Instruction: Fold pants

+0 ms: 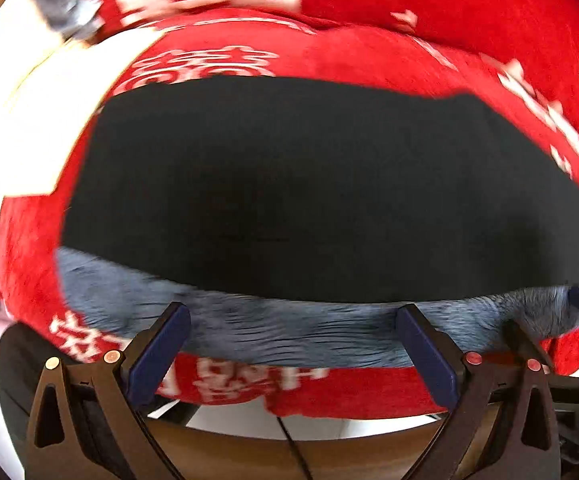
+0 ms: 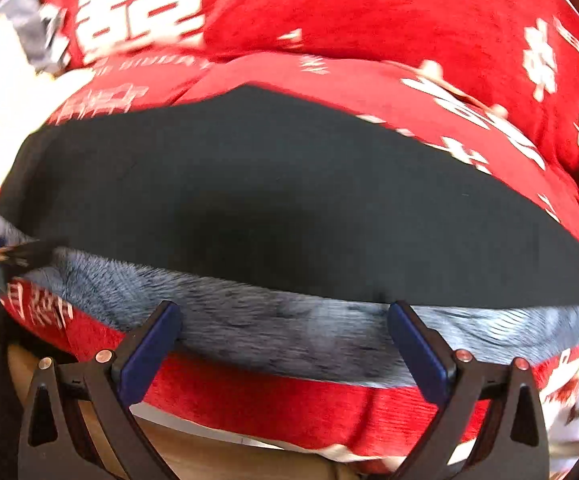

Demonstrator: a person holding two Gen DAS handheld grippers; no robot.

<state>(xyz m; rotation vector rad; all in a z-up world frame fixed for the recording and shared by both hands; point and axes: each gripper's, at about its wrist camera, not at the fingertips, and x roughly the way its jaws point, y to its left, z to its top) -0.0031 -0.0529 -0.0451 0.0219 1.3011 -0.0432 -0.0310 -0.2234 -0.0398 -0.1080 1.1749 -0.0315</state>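
the black pants [image 1: 289, 184] are seen already folded on the red bedding [image 1: 449, 0], both grippers' fingers [image 1: 161, 348] held apart, empty.

Left gripper [image 1: 291, 322] wide open, both blue-padded fingers [image 1: 161, 344] spread far apart, nothing between them, pointing forward and slightly down. Right gripper [image 2: 285, 320] same: fingers [image 2: 417, 344] splayed wide, empty. Both held level, side by side; the right gripper's finger tip shows at the right edge of the left wrist view, and the left gripper's at the left edge of the right wrist view. Views motion-blurred.
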